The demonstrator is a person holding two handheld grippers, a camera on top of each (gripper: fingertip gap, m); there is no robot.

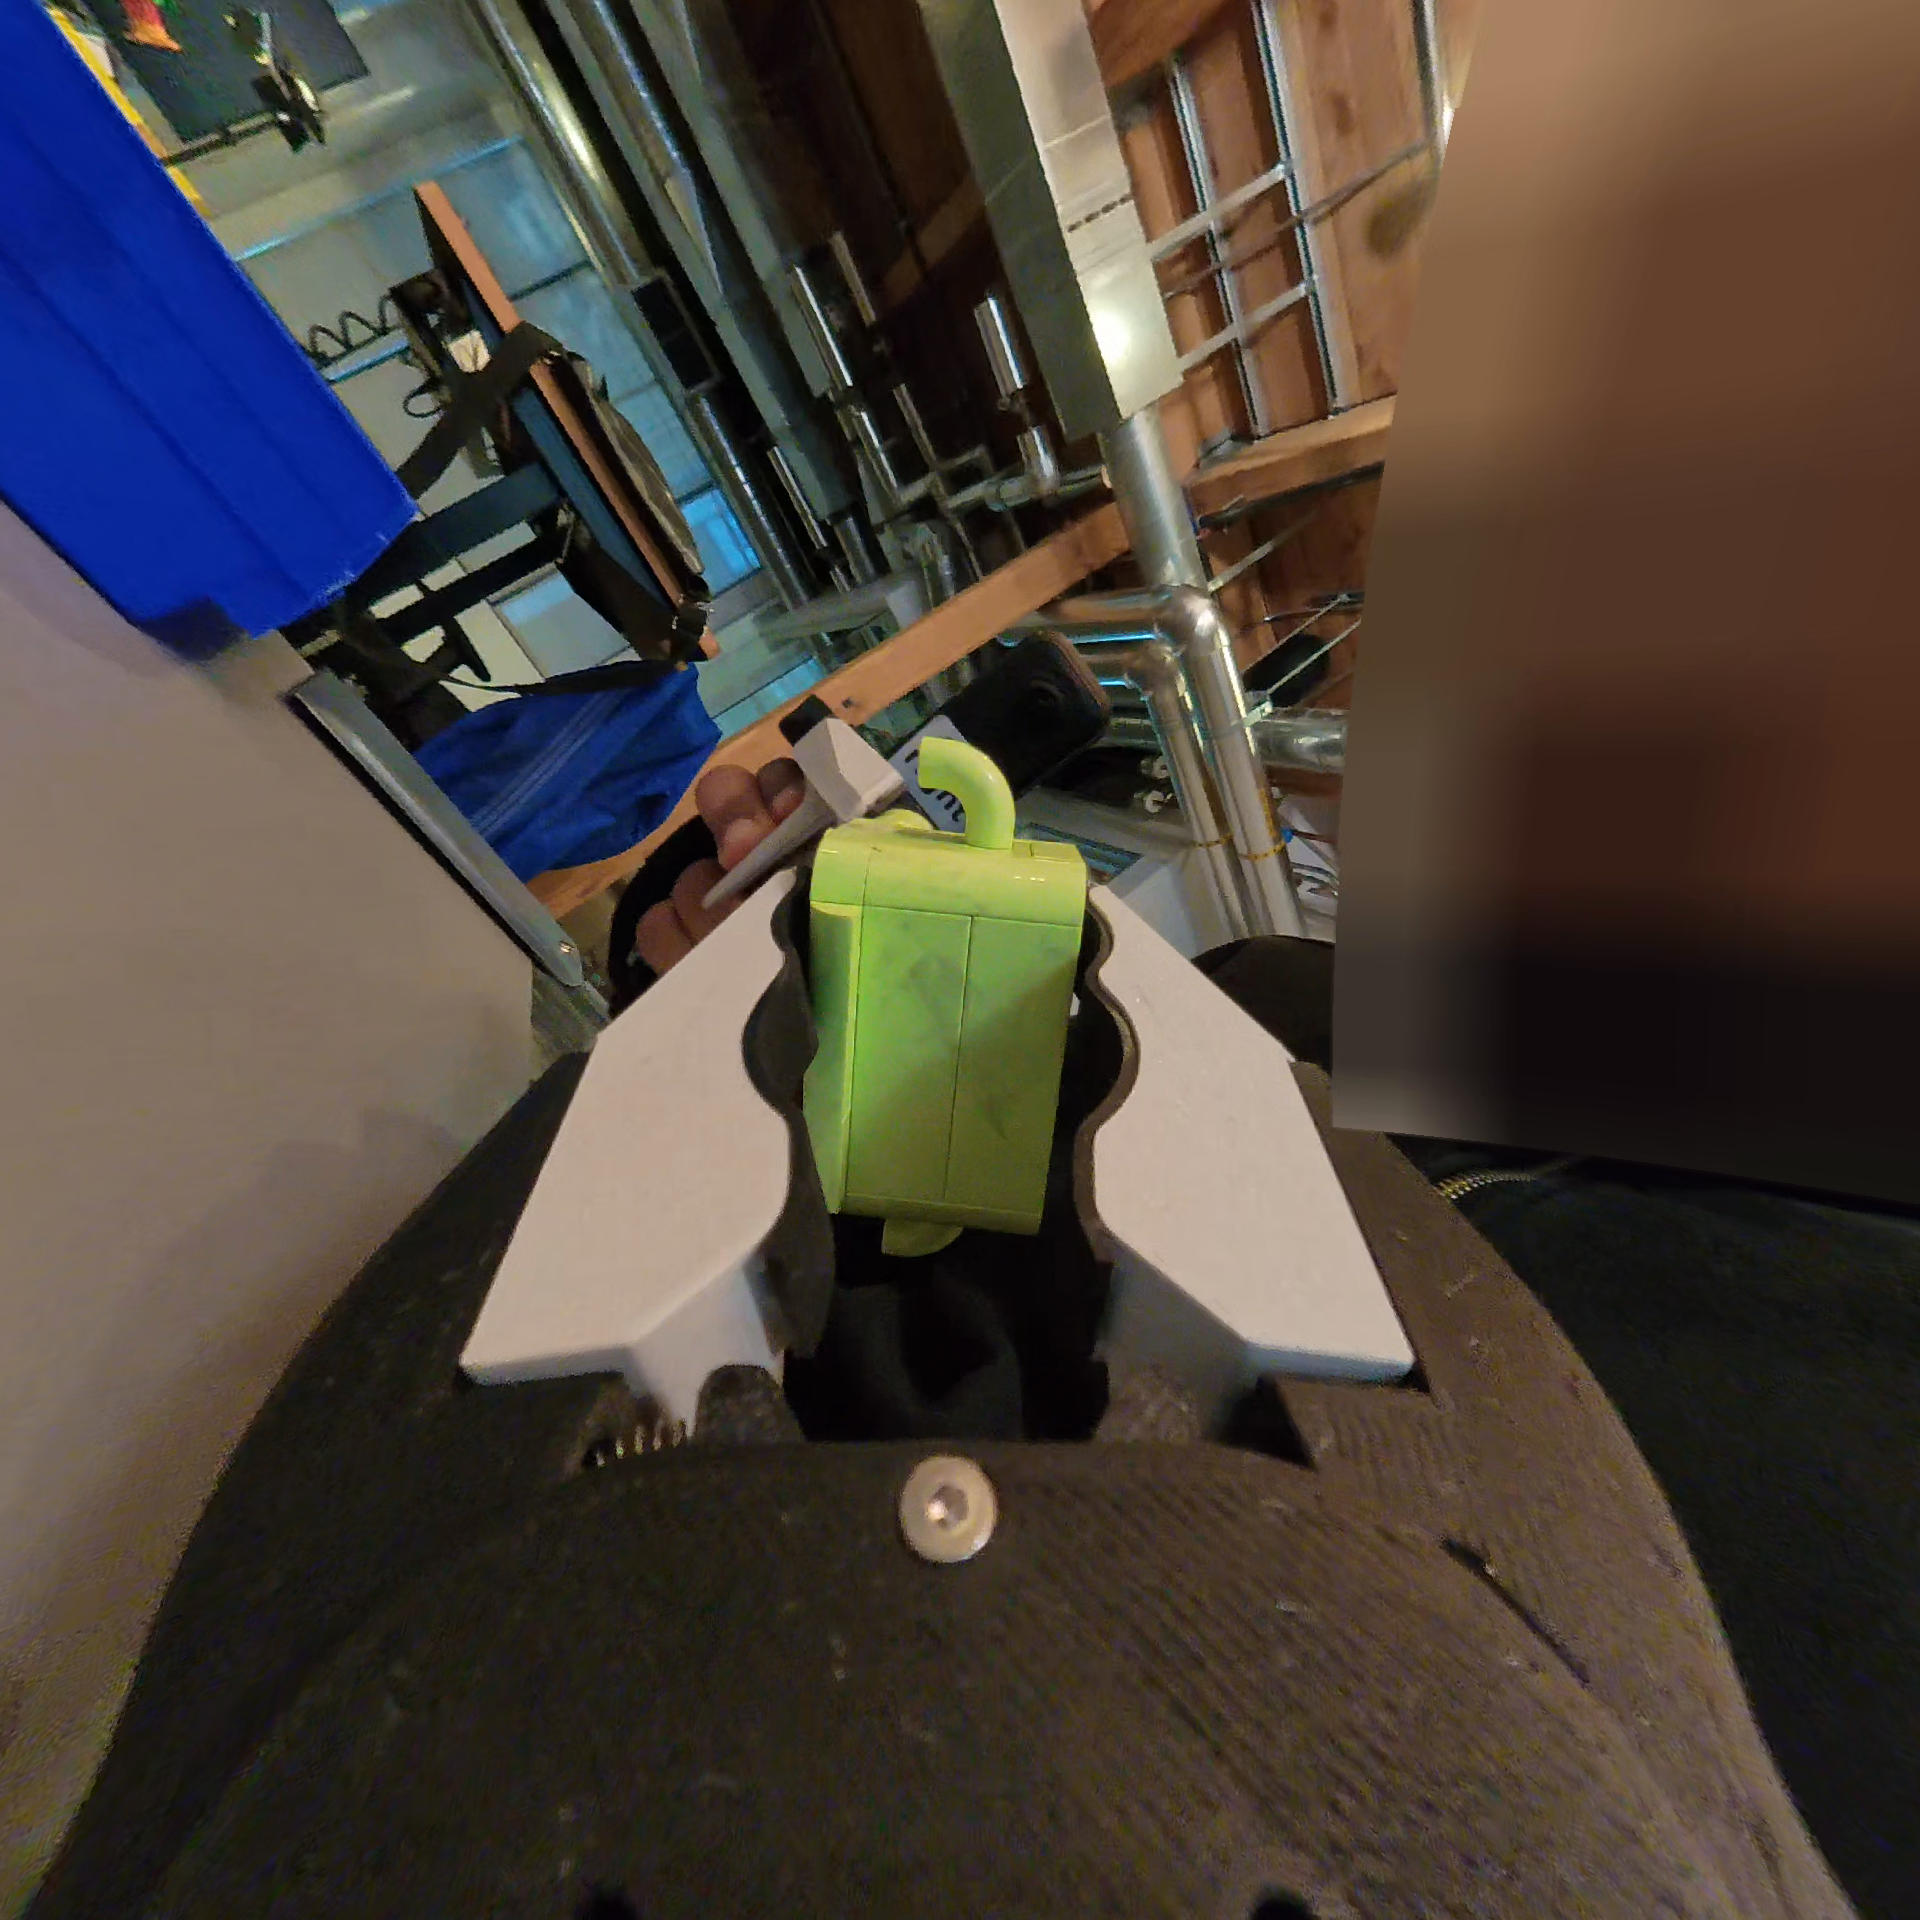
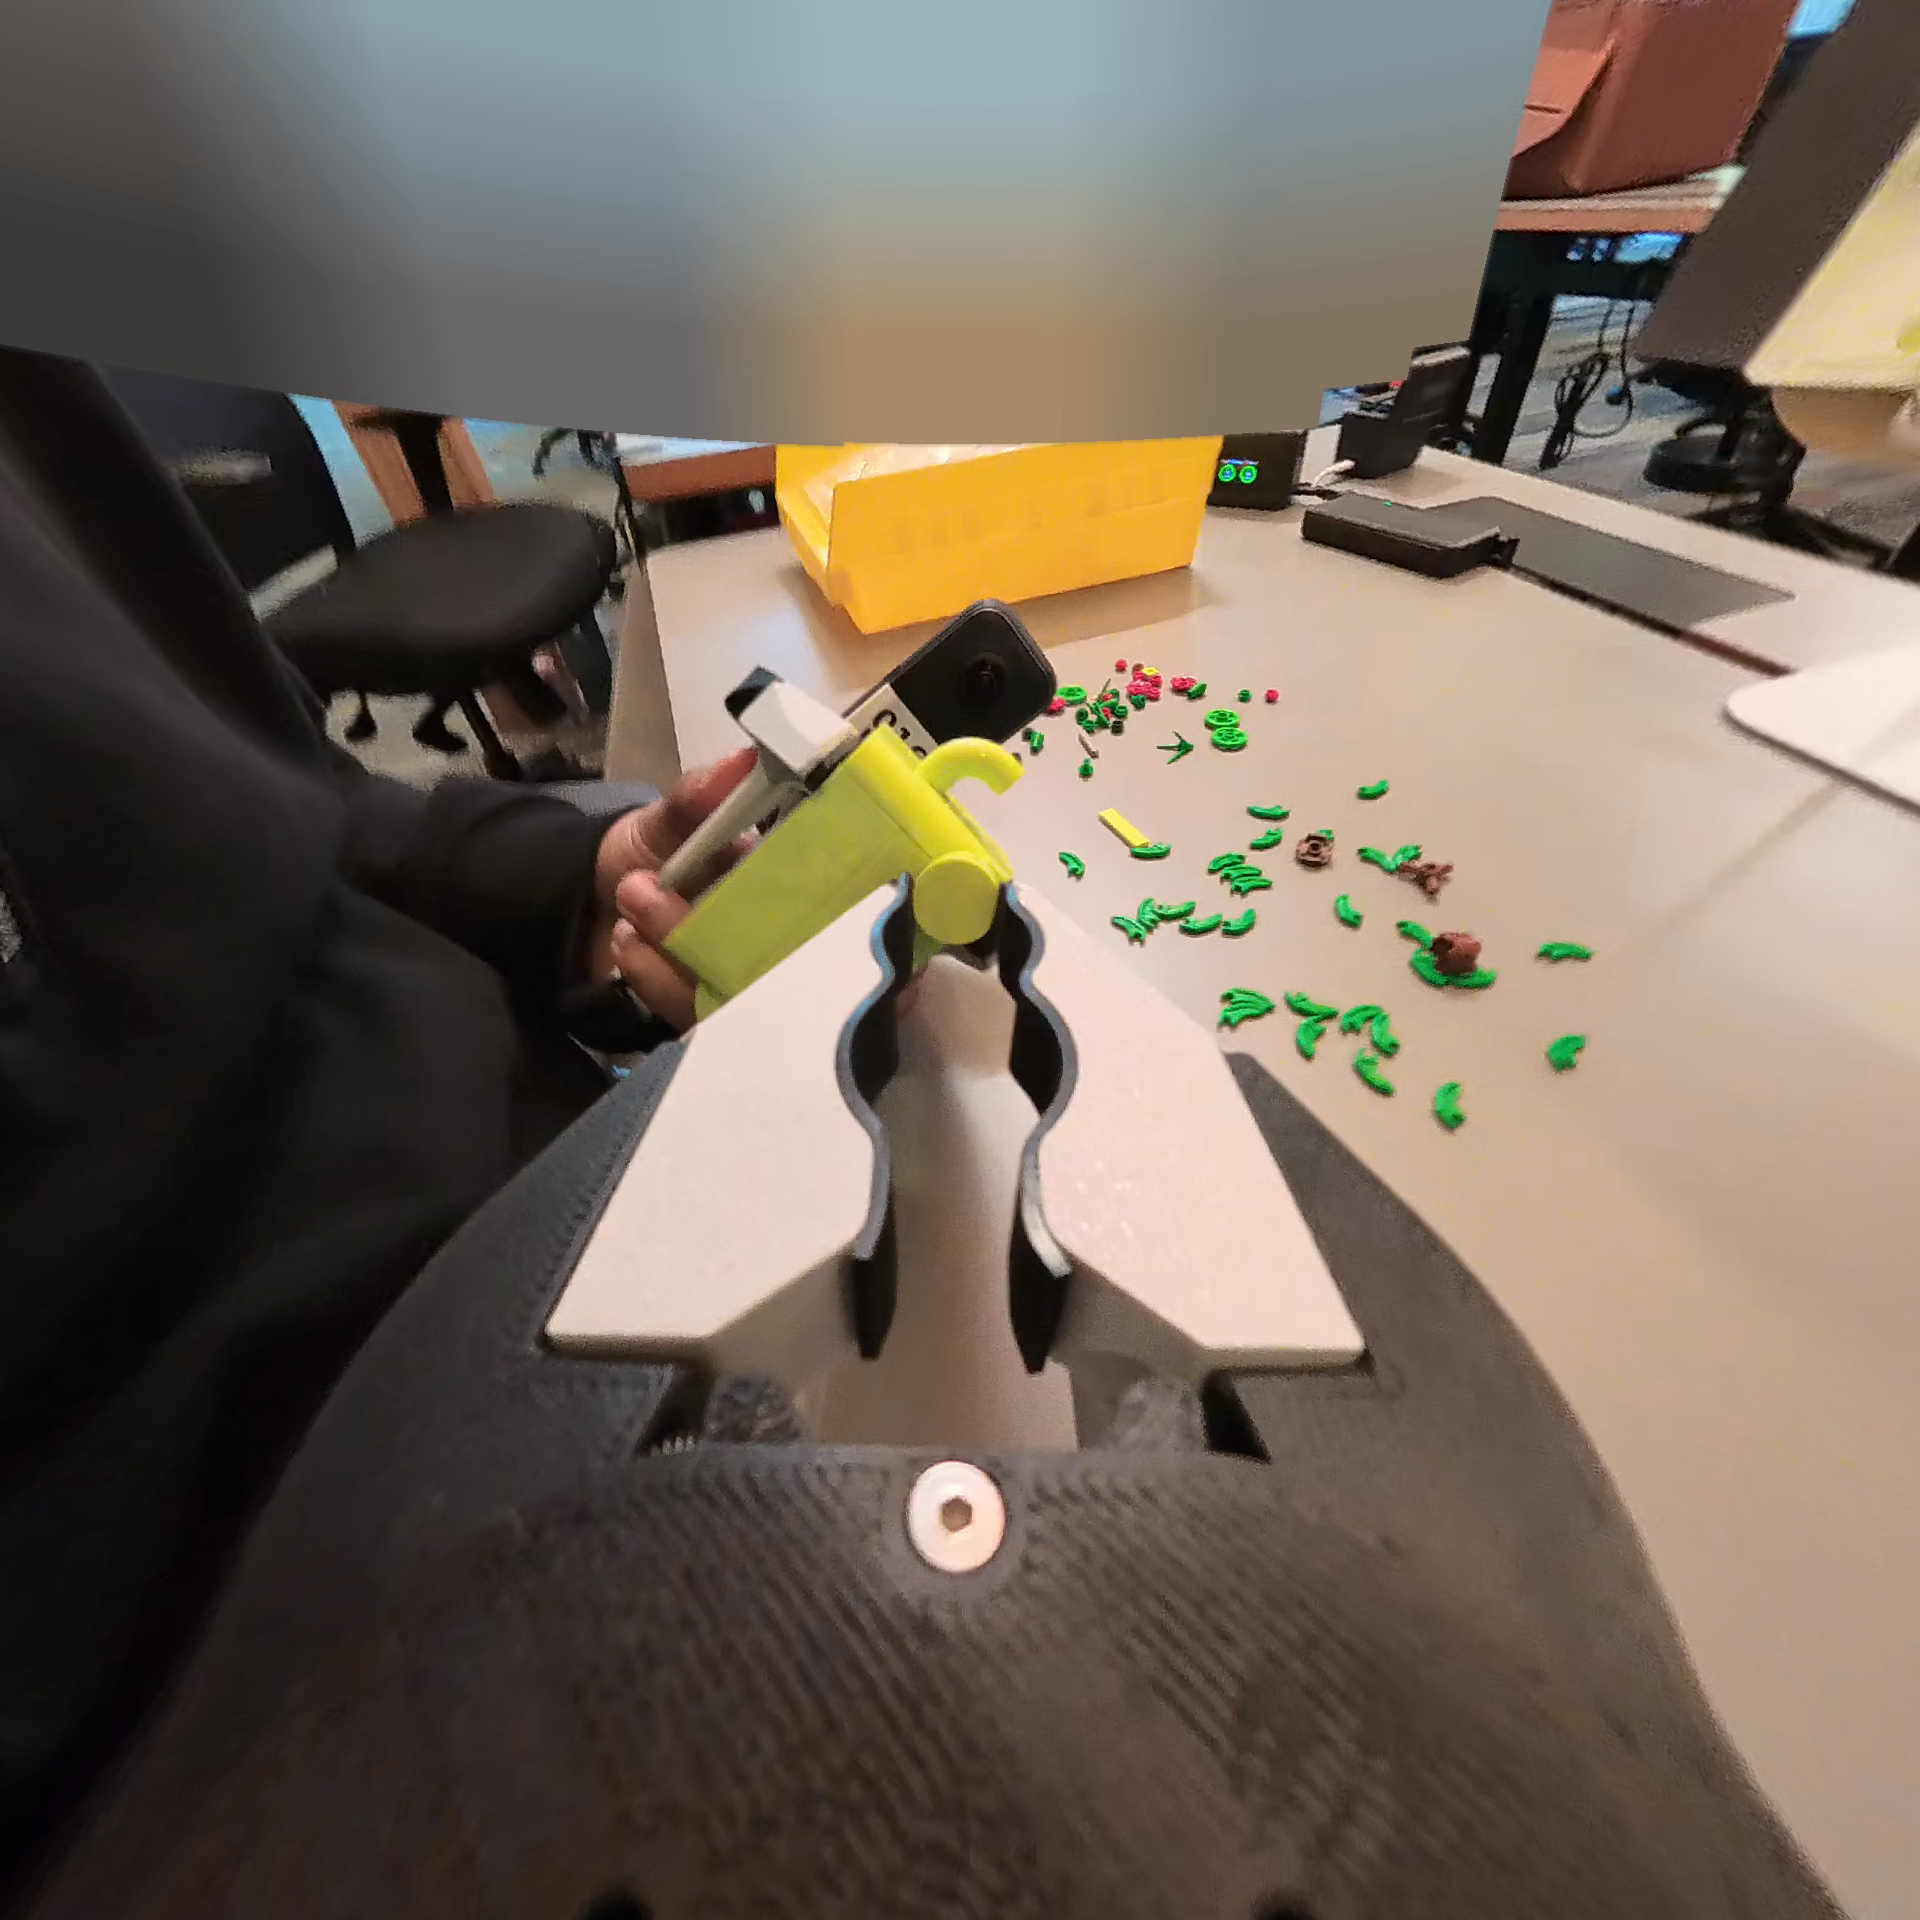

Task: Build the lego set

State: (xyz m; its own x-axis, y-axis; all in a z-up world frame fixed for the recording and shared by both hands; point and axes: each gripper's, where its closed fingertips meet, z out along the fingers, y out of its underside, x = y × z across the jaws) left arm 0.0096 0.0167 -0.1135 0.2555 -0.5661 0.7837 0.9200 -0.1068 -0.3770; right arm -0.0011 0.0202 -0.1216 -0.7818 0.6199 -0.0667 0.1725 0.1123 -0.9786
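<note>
The lime-green block [image 1: 940,1039], a boxy lego assembly with a hooked piece [image 1: 966,784] sticking out of one end, is held up in the air in front of the person, well above the table, clamped broadside between the fingers of the left gripper [image 1: 940,1049]. From the other side the right gripper [image 2: 956,914] has its tips pinched on a round lime knob [image 2: 954,902] at the block's end, beside the hook. My worry is that knob: the right tips hold only its rim, so a twist or a push off the axis could, I think, pop it loose or lever it out of the pinch, and it would drop to the table or the floor. The block itself sits a little tilted in the left fingers, with smooth plastic faces, so a hard shove from the right could make it swivel or slide. Below lies a pale grey table [image 2: 1558,1299] strewn with small dark-green leaf pieces [image 2: 1340,1023], a few brown bits [image 2: 1455,948] and some red ones [image 2: 1143,686] farther back; a fallen part could scatter them. A yellow bin [image 2: 997,530] stands at the far edge near black electronics [image 2: 1403,535], with an office chair [image 2: 447,592] off to the side. Looking up from the left, there is a blue bin [image 1: 156,364], wooden beams and metal ducts overhead.
</note>
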